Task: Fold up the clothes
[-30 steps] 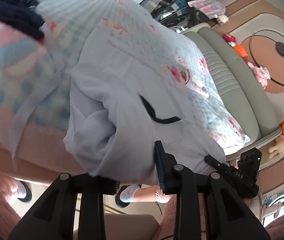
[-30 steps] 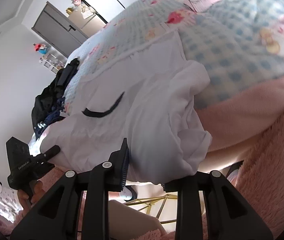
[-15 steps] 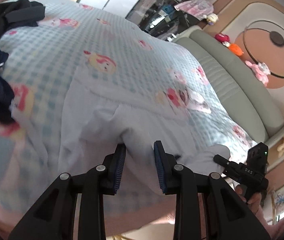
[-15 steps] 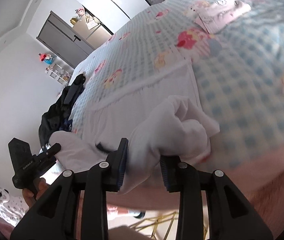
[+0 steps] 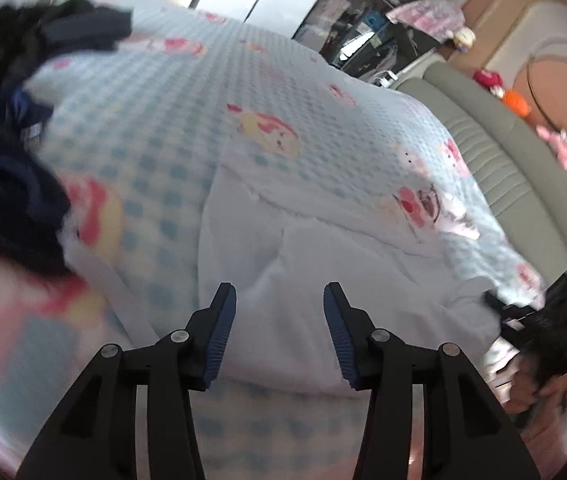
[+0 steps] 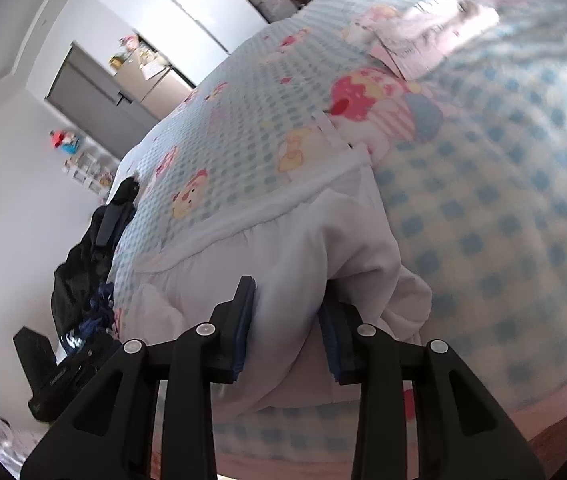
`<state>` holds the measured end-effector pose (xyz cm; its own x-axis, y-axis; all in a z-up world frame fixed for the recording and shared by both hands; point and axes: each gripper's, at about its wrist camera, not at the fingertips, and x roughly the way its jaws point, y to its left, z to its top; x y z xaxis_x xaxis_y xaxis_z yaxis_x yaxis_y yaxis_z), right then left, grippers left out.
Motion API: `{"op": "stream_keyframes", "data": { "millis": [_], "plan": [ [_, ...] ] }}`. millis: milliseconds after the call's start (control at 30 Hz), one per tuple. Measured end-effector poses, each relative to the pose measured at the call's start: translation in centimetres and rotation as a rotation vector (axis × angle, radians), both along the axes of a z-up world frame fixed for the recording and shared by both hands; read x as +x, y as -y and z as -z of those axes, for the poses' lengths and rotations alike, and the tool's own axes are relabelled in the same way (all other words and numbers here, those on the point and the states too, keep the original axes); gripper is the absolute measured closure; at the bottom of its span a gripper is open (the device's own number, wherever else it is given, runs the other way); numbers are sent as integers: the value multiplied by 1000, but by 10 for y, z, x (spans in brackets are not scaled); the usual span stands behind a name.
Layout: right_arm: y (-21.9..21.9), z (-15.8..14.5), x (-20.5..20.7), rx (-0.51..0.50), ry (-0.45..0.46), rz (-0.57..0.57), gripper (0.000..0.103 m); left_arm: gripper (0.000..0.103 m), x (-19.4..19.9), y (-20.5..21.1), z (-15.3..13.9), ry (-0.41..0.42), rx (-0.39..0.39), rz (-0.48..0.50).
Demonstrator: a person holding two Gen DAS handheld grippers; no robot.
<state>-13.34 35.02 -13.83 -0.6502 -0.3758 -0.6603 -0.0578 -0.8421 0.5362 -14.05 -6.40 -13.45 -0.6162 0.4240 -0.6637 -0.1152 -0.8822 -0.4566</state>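
A white garment (image 5: 303,280) is spread at the bed's (image 5: 171,128) near edge. The left hand-held gripper (image 5: 279,320) is held wide above it; the right hand-held gripper (image 6: 285,320) is clamped on a bunched fold. Soft, light cloth is best taken at its hems.

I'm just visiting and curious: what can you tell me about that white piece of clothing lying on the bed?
The white garment looks like soft, thin cloth with a gathered band along its far edge. It lies rumpled and partly folded over itself near the edge of the blue-checked cartoon bedspread. The left hand-held gripper is open above it, gripping nothing. The right hand-held gripper has a bunched fold of cloth between its fingers; whether it pinches tight is unclear.
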Motion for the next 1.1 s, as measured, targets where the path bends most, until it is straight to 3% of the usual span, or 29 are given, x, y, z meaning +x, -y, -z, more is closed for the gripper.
{"op": "stream_keyframes", "data": {
  "millis": [67, 200, 300, 467, 500, 600, 700, 933, 1033, 1067, 1100],
  "plan": [
    [1, -15, 5, 39, -44, -20, 51, 45, -9, -5, -4, -26, -19, 49],
    [2, -35, 16, 147, -81, -40, 51, 43, -33, -19, 3, -22, 13, 124],
    [1, -27, 20, 233, -51, -30, 51, 43, -44, -26, 22, 58, 42, 93],
    [-8, -4, 26, 328, 22, 10, 51, 43, -36, -40, 31, 56, 8, 116],
    [-11, 2, 25, 358, 50, 13, 51, 45, -33, -44, 29, 44, -9, 130],
    [-14, 16, 18, 372, 104, -33, 51, 78, -26, -53, 24, 9, -58, 173],
    [-12, 21, 11, 303, 110, -122, 52, 92, -20, -58, 16, -22, -99, 177],
    [16, 14, -6, 342, 33, -195, 49, 93, -12, -7, 7, -46, 65, -36],
    [13, 15, -15, 351, 20, -140, 45, 92, -13, 5, 17, -3, 59, -31],
    [12, 16, -18, 354, 16, -121, 45, 88, -14, 7, 20, 15, 74, -15],
    [11, 16, -21, 357, 12, -103, 45, 75, -15, 10, 21, 16, 103, -1]
  ]
}}
